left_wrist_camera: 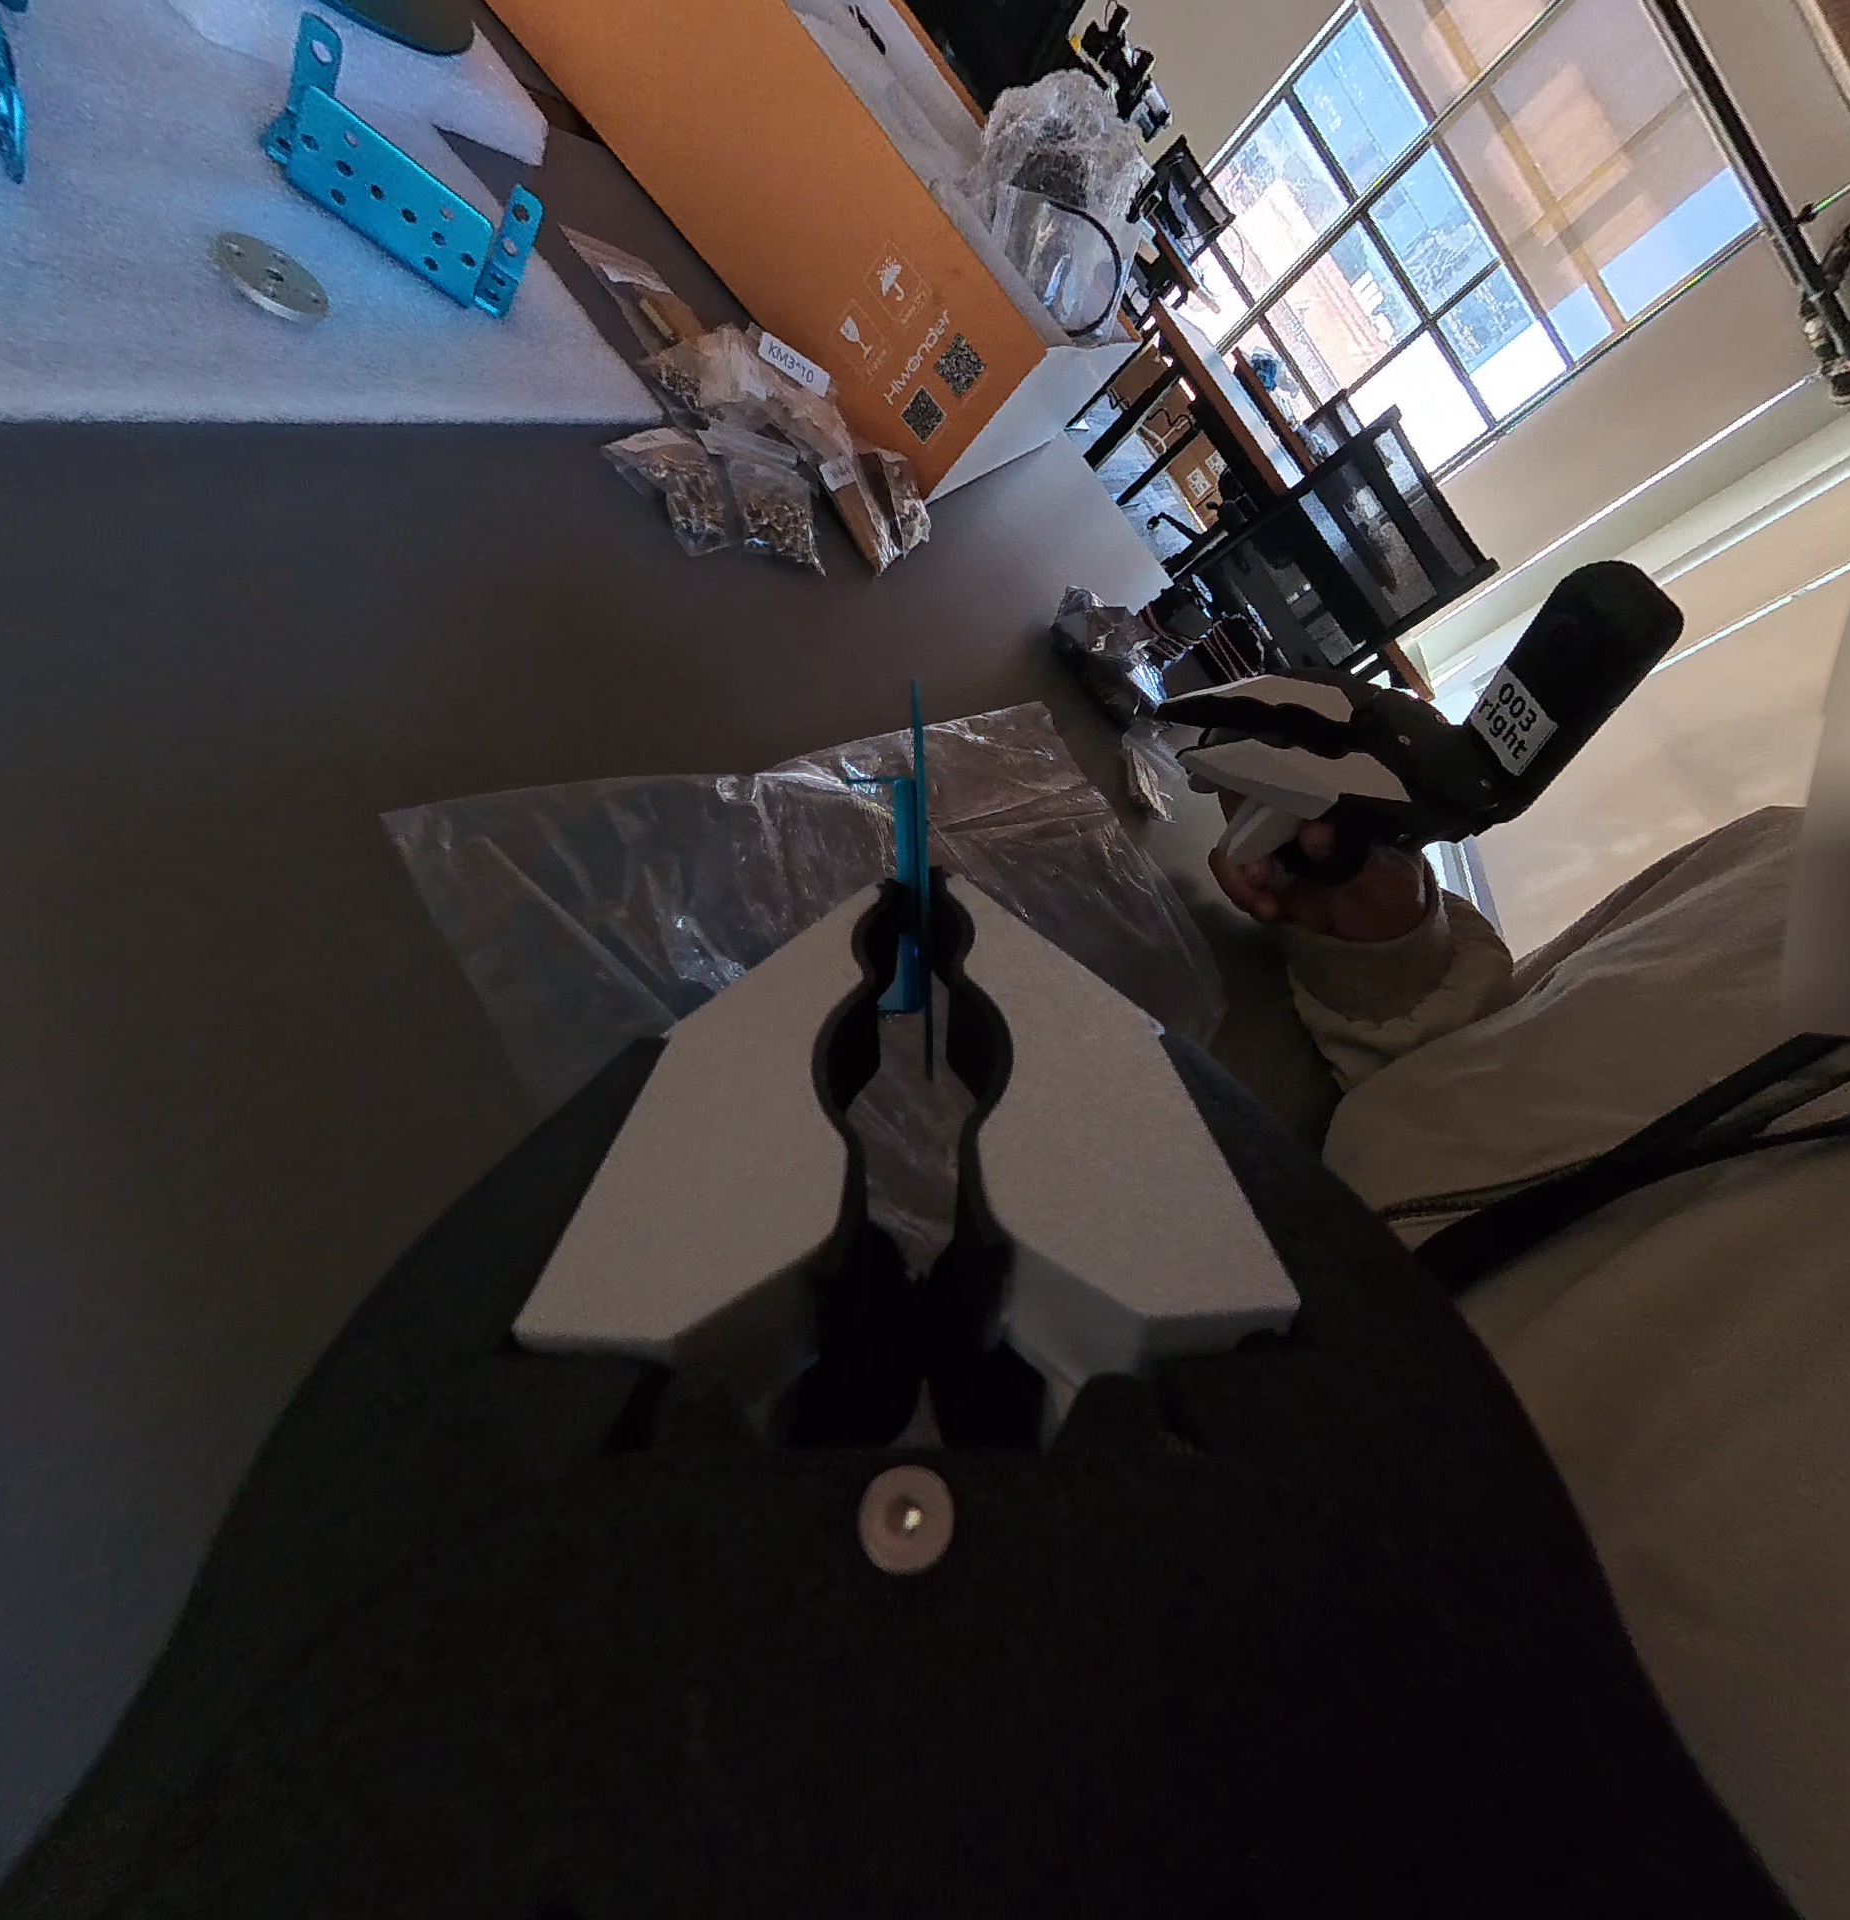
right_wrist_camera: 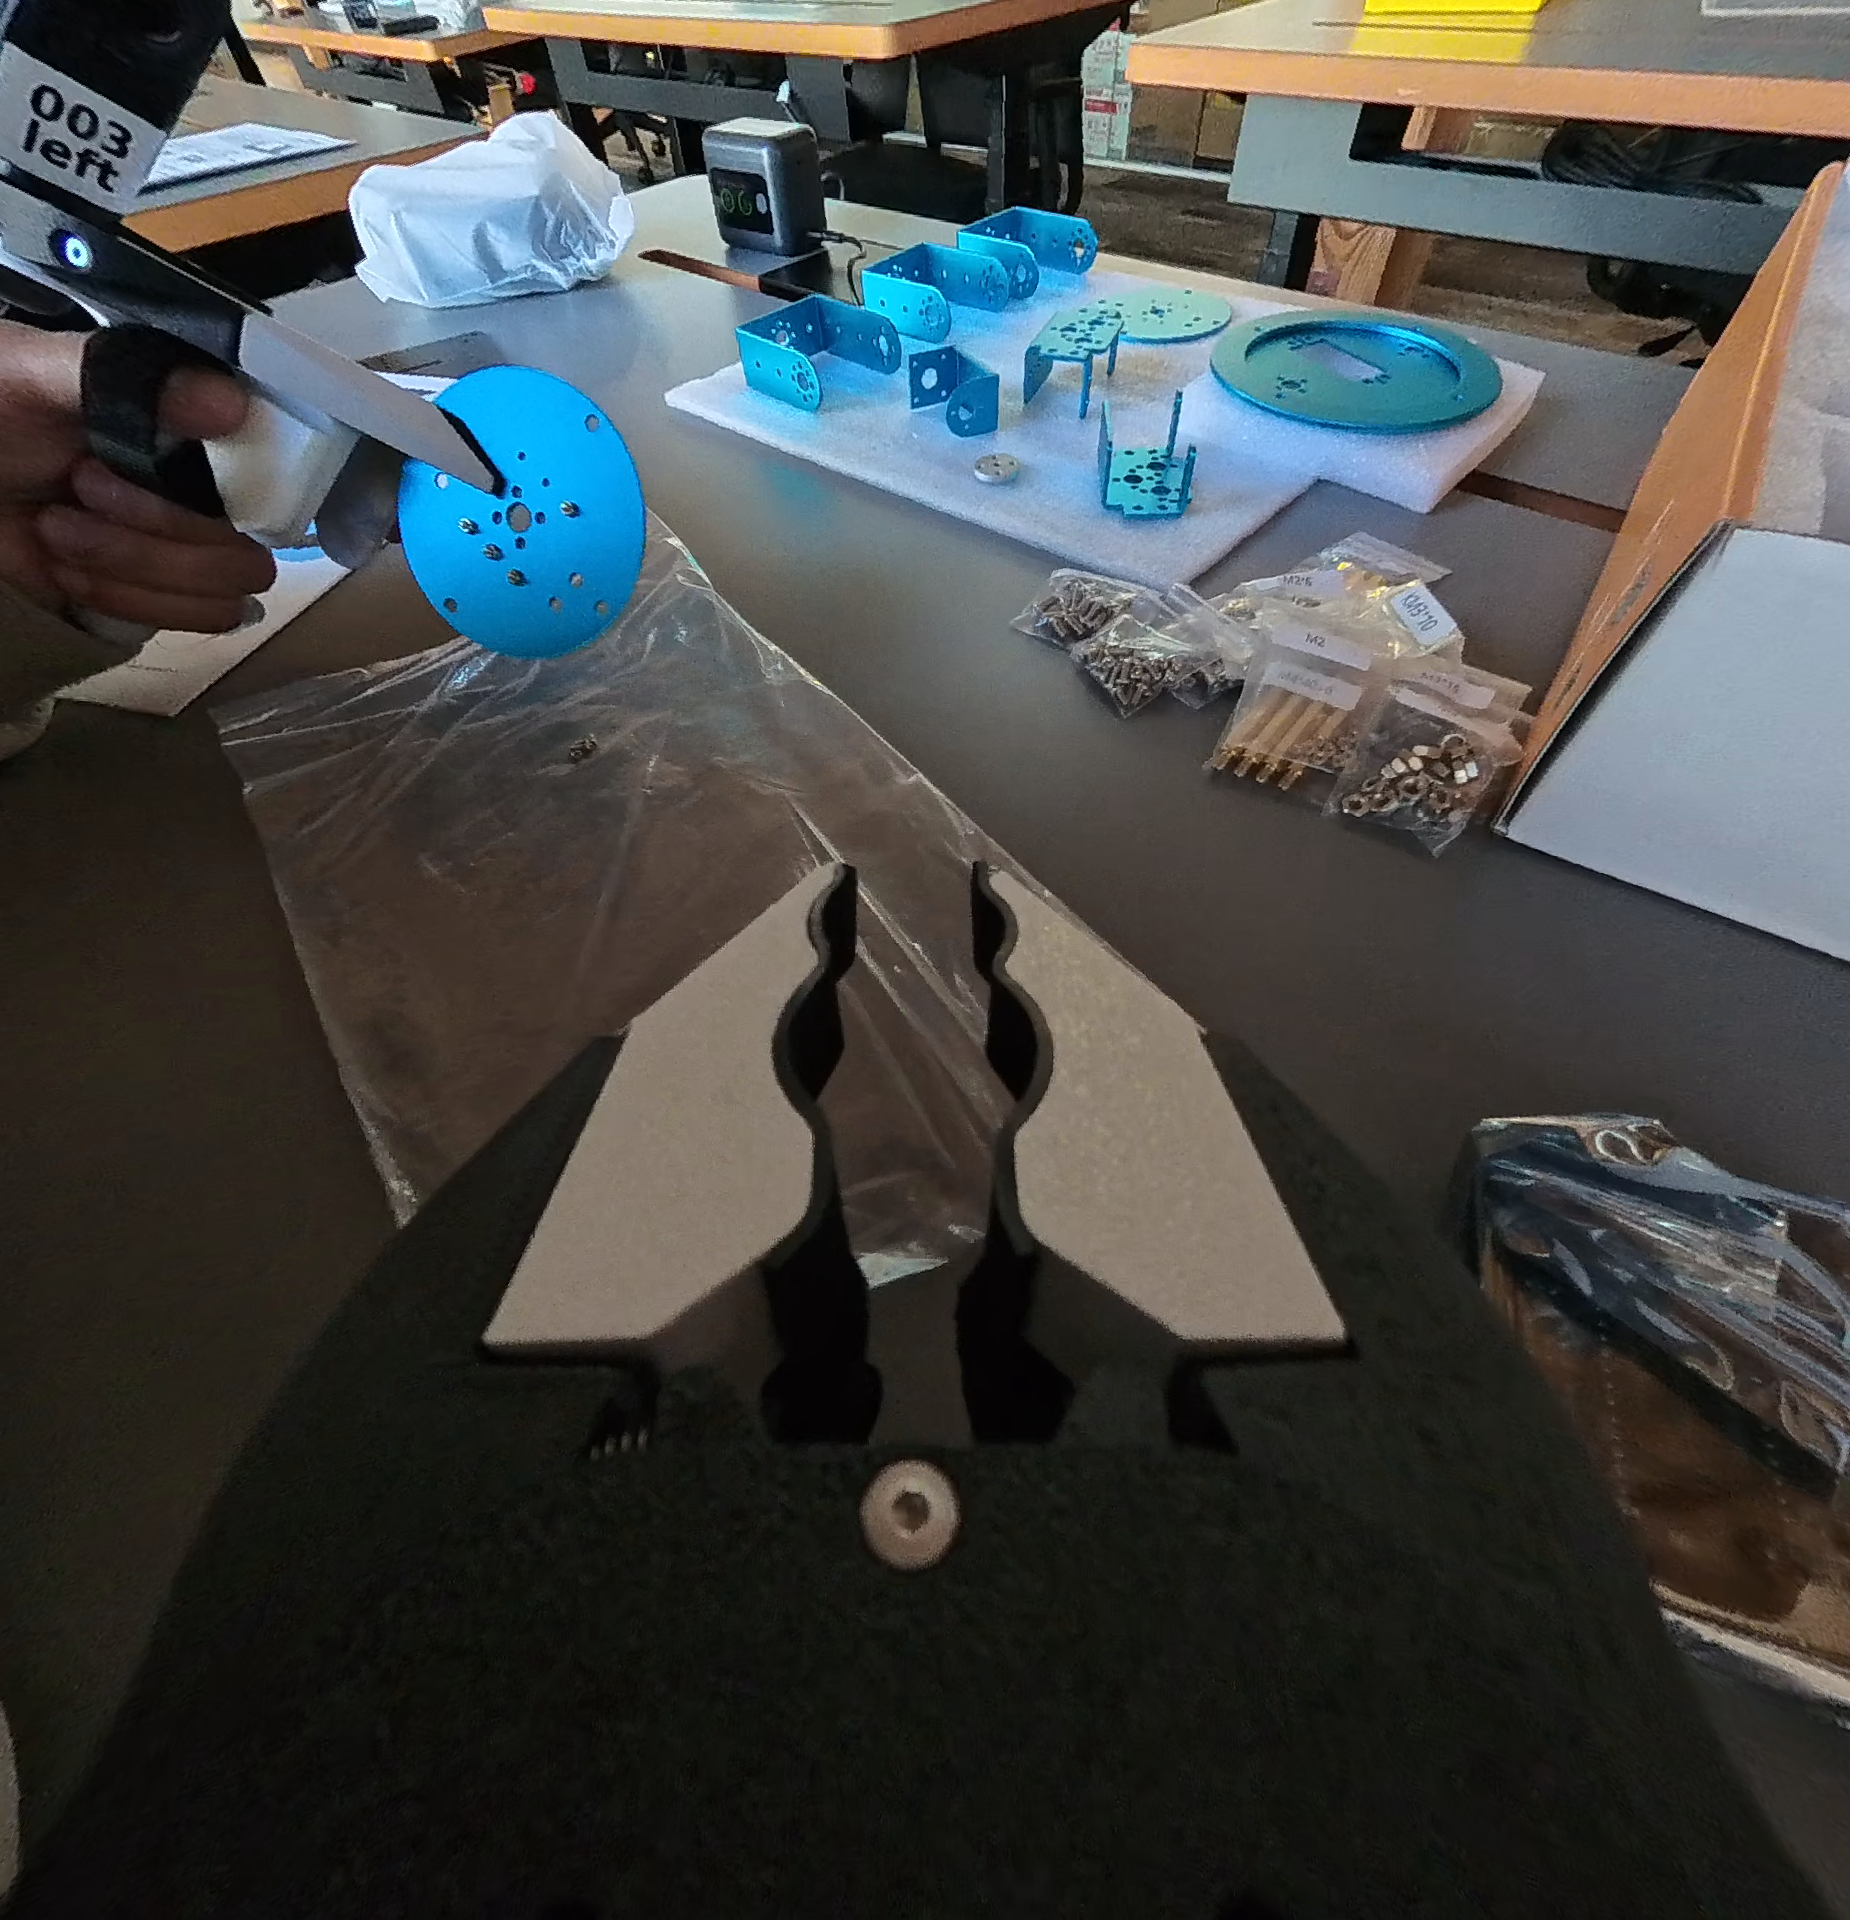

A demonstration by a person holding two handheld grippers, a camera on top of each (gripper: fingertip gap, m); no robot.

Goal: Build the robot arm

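Observation:
My left gripper [left_wrist_camera: 916, 894] is shut on a blue round metal plate [left_wrist_camera: 918, 821] with several holes, seen edge-on in the left wrist view. In the right wrist view the left gripper [right_wrist_camera: 485, 473] holds the blue plate [right_wrist_camera: 531, 540] upright in the air above a clear plastic bag [right_wrist_camera: 547, 831] lying on the dark table. A small screw [right_wrist_camera: 583, 745] rests on the bag. My right gripper [right_wrist_camera: 913, 894] is open and empty, hovering over the near end of the bag; it also shows in the left wrist view [left_wrist_camera: 1186, 732], off to the right.
A white foam sheet [right_wrist_camera: 1160, 540] holds several blue metal brackets [right_wrist_camera: 817, 348], a blue ring [right_wrist_camera: 1357, 369] and a small silver hub [right_wrist_camera: 997, 469]. Bags of screws and nuts [right_wrist_camera: 1316, 686] lie beside an orange and white box [right_wrist_camera: 1710, 665]. A wrapped dark package [right_wrist_camera: 1710, 1351] sits at the right. Spacing between my two grippers at the tips: around 20 centimeters.

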